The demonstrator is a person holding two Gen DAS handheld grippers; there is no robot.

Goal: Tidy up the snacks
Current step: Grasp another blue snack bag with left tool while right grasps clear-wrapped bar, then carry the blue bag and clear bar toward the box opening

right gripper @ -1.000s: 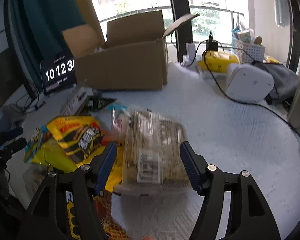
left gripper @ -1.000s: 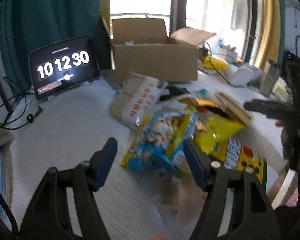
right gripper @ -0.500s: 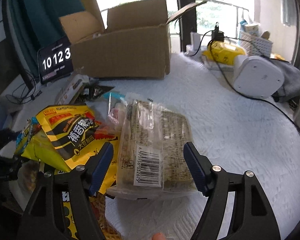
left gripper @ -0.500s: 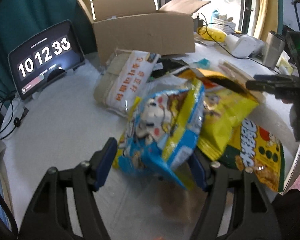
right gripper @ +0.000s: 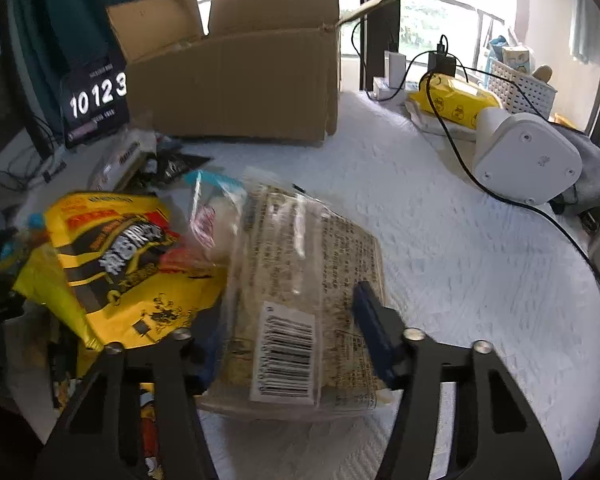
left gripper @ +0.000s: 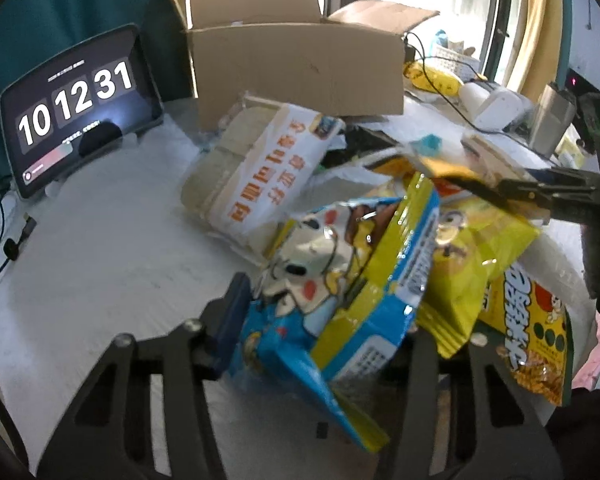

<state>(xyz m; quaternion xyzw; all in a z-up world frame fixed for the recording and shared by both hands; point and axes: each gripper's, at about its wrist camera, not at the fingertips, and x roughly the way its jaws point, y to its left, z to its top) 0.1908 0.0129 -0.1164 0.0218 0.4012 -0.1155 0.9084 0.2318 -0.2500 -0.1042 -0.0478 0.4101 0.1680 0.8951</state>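
The left gripper [left gripper: 320, 320] is closing its jaws around a blue and yellow snack bag [left gripper: 340, 280], the left pad touching the bag and the right hidden behind it; the right gripper [right gripper: 288, 328] is closing its jaws on a clear cracker packet [right gripper: 304, 292] lying on the white surface [right gripper: 460, 280], pads against both its sides; a yellow and black bag [right gripper: 116, 264] lies just beside that packet, and an open cardboard box [right gripper: 240, 84] stands behind the pile

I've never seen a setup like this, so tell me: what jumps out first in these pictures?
A heap of bright snack bags fills the white table, and each gripper is closing on one: the left gripper on a blue and yellow bag, the right gripper on a clear packet with a barcode. Behind stands an open cardboard box, with a clock tablet to its left.
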